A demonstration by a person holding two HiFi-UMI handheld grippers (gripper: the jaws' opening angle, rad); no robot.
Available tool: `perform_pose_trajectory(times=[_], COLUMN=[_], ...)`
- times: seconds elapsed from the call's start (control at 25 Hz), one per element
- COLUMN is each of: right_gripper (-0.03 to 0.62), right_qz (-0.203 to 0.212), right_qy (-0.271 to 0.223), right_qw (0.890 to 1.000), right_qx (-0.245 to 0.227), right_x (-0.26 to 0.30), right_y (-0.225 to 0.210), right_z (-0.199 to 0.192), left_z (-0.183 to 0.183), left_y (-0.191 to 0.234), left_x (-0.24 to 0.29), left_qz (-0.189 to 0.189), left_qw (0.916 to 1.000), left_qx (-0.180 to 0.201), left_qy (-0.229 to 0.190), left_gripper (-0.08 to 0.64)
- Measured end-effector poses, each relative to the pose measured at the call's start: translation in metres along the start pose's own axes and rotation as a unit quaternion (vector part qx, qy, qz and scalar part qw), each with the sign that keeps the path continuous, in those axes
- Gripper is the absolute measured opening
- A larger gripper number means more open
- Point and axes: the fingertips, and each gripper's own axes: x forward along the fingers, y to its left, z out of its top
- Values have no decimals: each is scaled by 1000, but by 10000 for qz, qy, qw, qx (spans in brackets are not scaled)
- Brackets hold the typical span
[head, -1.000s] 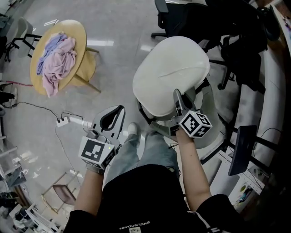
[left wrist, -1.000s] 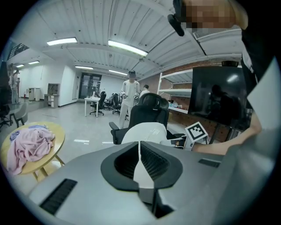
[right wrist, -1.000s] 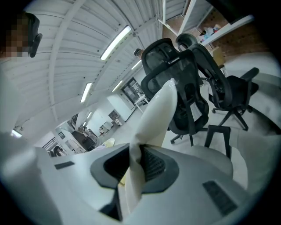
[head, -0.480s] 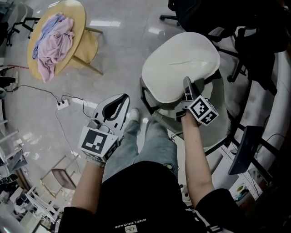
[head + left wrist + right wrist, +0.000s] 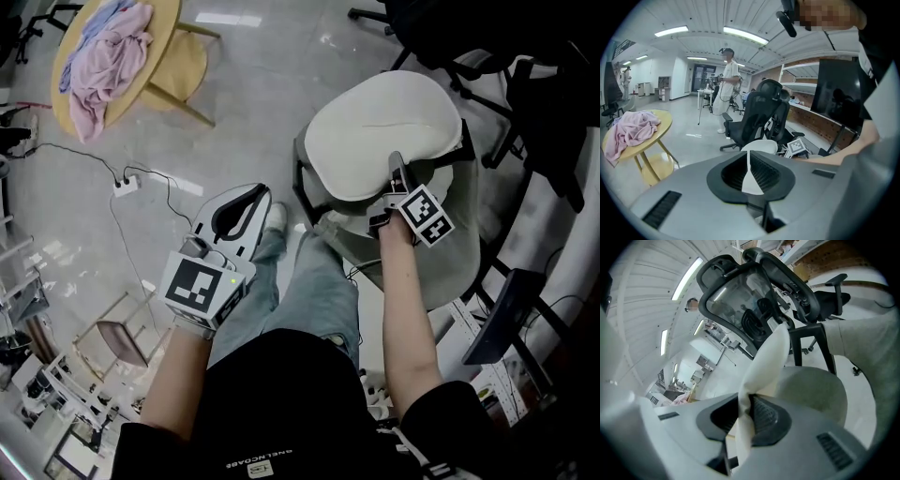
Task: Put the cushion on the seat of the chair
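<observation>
Right gripper [image 5: 395, 165] fingers pinch the cushion [image 5: 380, 131] over the chair [image 5: 452, 255] (left gripper [image 5: 255, 195] fingers closed, empty).

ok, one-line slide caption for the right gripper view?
Right gripper, jaws shut on an edge of the cream cushion, holds it over the grey chair seat; black mesh office chair behind.

Black T-shirt [image 5: 281, 394], blue jeans [image 5: 314, 291]; left gripper [image 5: 255, 194], right gripper [image 5: 395, 164] grey, black ribbed jaws.
</observation>
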Motion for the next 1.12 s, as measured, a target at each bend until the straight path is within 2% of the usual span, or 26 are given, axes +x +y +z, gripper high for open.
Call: perform_pose_trajectory(times=[0.48,0.76,1.12], right_gripper=[67,71,85], right_qz=[-249,-553,-1097], right_qy=[235,305,532], right_qw=[9978,9922,9871], right_qx=[559,1071,1036], right_x=[29,31,20], right_y=[-48,-84,-123], right_z=[-33,-48,-69], left_z=[-28,-39,-47], left_y=[-3,-8,-15], left_x=[2,1,3], left_qz=[88,59,39], left_qw=[9996,9993,9989], left_qx=[-163,-233,-310], left_qy=[192,272,347], left_gripper=[14,14,14])
